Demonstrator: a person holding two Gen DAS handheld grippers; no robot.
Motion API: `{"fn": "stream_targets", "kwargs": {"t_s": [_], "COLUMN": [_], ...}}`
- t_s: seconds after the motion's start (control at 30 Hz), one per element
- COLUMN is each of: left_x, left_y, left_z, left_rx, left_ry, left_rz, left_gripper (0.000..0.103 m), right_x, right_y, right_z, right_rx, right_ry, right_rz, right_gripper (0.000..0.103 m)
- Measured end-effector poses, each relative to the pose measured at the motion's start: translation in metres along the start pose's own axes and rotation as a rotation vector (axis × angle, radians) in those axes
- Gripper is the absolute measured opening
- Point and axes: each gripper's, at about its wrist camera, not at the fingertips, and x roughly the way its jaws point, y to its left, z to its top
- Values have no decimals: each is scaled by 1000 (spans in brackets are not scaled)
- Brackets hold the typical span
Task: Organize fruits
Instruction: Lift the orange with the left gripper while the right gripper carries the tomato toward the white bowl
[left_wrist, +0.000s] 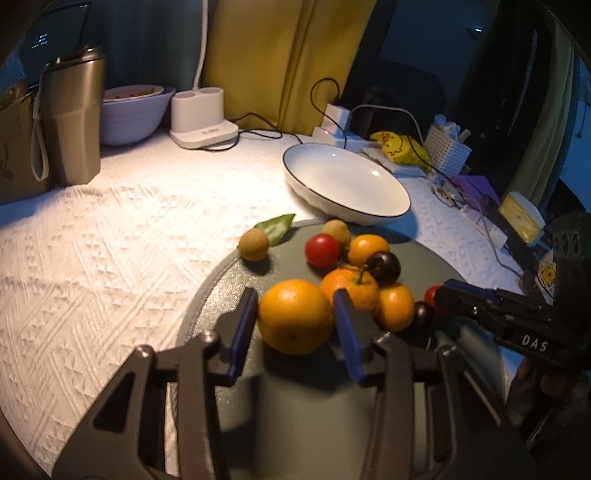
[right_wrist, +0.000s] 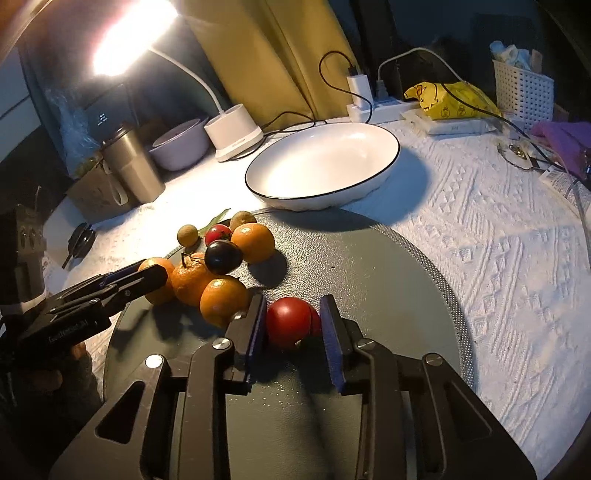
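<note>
A round mat lies on the desk at its near edge. The fruit sits clustered on the mat's left half: an orange nearest the left tool, which straddles it, with a stemmed orange just behind it and touching, and a cherry resting against that one. A tomato lies apart from the cluster, toward the mat's middle, between the fingers of the right tool. One longan sits at the mat's far left rim, beside a leaf. Behind the mat stands a dish, its rim overlapping the mat's far edge. A lamp base, a bowl and a tumbler stand toward the desk's far left corner; a basket toward the far right.
</note>
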Motion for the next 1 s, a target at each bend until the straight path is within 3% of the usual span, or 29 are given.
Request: {"fn": "stream_targets", "kwargs": {"t_s": [0.57,1.0], "left_x": [-26,-10], "left_y": [-12,-19], "left_z": [27,57], "left_rx": [45,90], "left_ry": [-105,-140], "left_rz": [4,-14], "left_gripper": [43,43], "right_x": [-28,-18], "right_y": [-4,-20], "right_z": [29,61], "right_rx": [-50,-77], "right_ry": [-104,-132], "right_rz": [-23,-38], "right_gripper": [32,32]}}
